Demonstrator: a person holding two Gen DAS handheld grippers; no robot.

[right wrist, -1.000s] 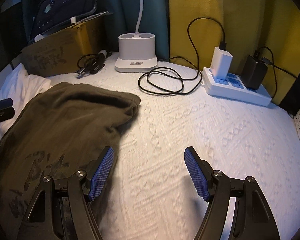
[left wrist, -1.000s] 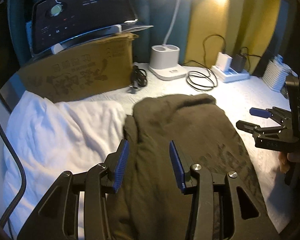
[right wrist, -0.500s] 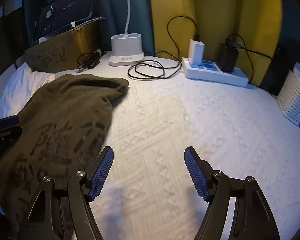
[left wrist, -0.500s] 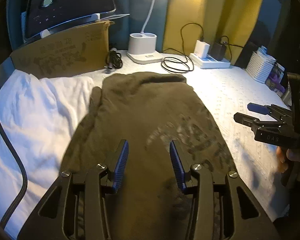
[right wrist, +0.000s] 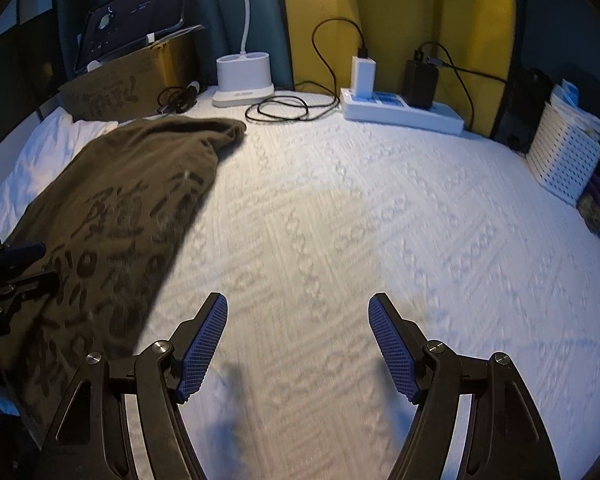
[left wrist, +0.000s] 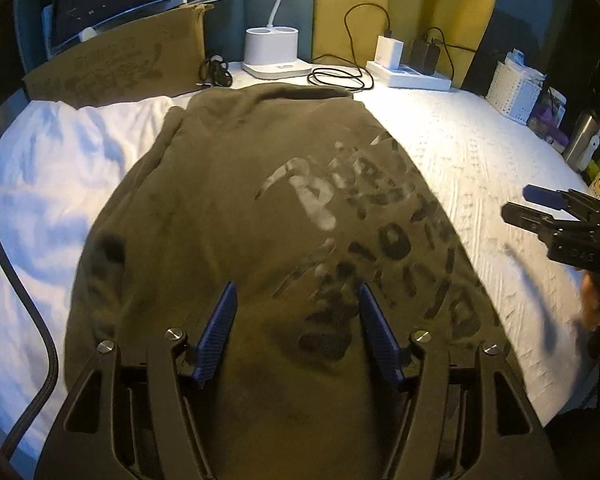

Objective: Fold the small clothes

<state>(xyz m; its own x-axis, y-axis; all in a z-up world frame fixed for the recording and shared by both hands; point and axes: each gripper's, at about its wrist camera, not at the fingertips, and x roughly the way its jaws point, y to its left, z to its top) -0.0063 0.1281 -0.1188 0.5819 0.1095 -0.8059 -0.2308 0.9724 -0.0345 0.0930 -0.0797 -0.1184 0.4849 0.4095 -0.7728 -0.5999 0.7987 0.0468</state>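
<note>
Your left gripper (left wrist: 296,304) hangs over the near end of the olive-green printed sweatshirt (left wrist: 260,208); its blue-padded jaws have just been opening and now stand apart, above the fabric with nothing pinched between them. The sweatshirt lies flat along the left side of the white quilted bed cover (right wrist: 380,220), its far end near the back edge, its left edge overlapping the crumpled white sheet (left wrist: 52,168). Your right gripper (right wrist: 298,320) hovers over bare cover just right of the sweatshirt, jaws wide apart and empty. Along the back edge sit a white lamp base (right wrist: 243,80), a coiled black cable (right wrist: 280,111) and a white power strip (right wrist: 400,110).
</note>
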